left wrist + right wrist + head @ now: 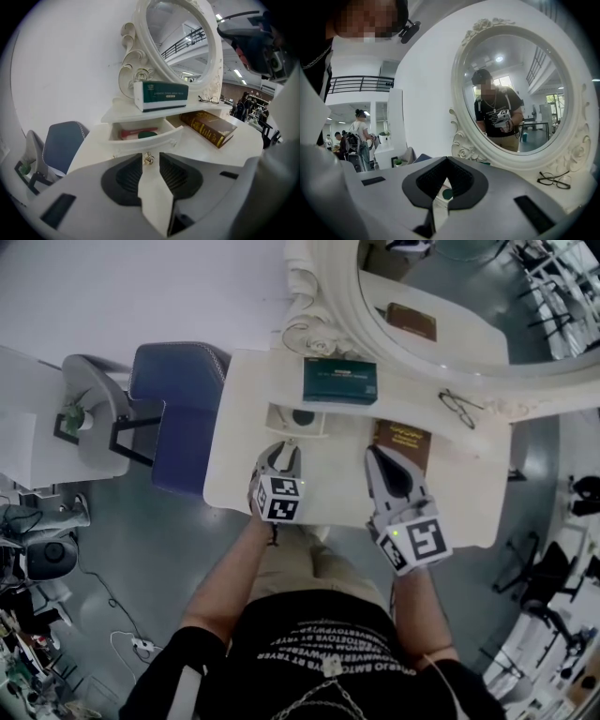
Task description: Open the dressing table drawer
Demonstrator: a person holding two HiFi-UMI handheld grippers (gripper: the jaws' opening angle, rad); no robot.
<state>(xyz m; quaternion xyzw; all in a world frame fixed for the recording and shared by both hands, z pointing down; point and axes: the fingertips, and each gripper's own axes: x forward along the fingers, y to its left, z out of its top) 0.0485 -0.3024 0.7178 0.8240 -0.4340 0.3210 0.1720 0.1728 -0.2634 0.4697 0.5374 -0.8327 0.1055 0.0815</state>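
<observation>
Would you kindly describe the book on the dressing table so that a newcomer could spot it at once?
Find the oval mirror on the white dressing table. On the tabletop below it, right of the open drawer, lies the book. It is thick, brown and gold-lettered, unlike the green box one level up.

1. Drawer (145,135): small, white, pulled partway out from under the raised shelf at the left of the dressing table (234,460), sitting level.
2. Curved front with a gold knob (149,160) at its centre.
</observation>
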